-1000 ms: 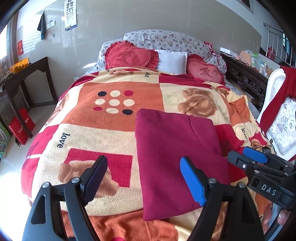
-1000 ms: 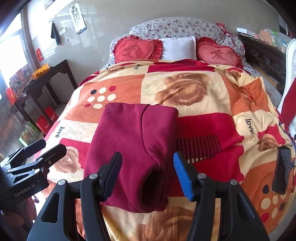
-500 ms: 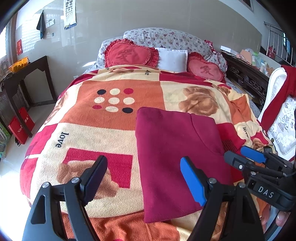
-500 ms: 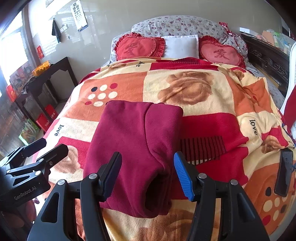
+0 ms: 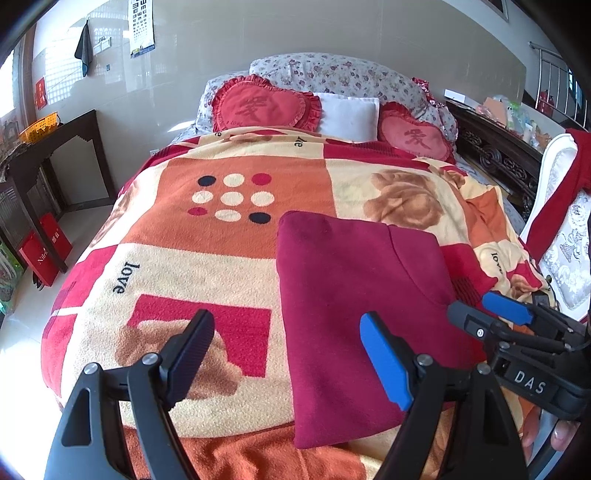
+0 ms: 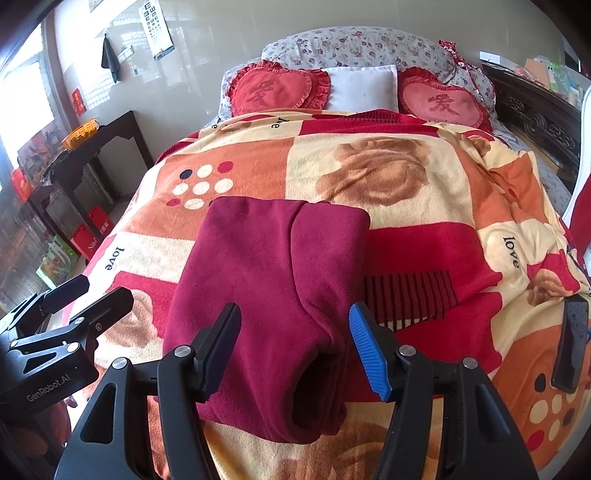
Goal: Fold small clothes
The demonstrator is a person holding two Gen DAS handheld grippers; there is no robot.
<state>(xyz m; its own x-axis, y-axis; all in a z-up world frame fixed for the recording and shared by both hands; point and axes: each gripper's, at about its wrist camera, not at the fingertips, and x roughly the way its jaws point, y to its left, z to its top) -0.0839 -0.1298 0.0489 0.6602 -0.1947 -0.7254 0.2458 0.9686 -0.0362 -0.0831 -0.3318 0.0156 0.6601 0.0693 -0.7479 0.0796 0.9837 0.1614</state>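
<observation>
Left wrist view: left gripper (image 5: 286, 356) hangs over the bed, jaws wide, nothing between them. Folded maroon garment (image 5: 354, 295) lies flat on the patterned blanket (image 5: 207, 258), right of centre, near the foot edge; the blue pad overlaps its left part in the picture, contact can't be told. Blanket prints "love" (image 5: 125, 277) left of the garment. Right gripper (image 5: 487, 317) sits at the garment's right edge, body labelled "DAS". Red box (image 5: 44, 251) on the floor by the dark side table (image 5: 55, 147), writing too small to read. Eye chart (image 5: 142, 26) on the wall. Two red heart cushions (image 5: 262, 105) with a stitched character each, by the white pillow (image 5: 351, 114).

Right wrist view: right gripper (image 6: 293, 345) jaws partway apart, straddling the garment's (image 6: 266, 288) near end above its open hem, pads off the cloth. Left gripper (image 6: 88, 295) at lower left, marked "GenRobot.AI". "love" again at right (image 6: 511, 251). Dark phone-like slab (image 6: 570, 343) lies on the blanket's right edge.
</observation>
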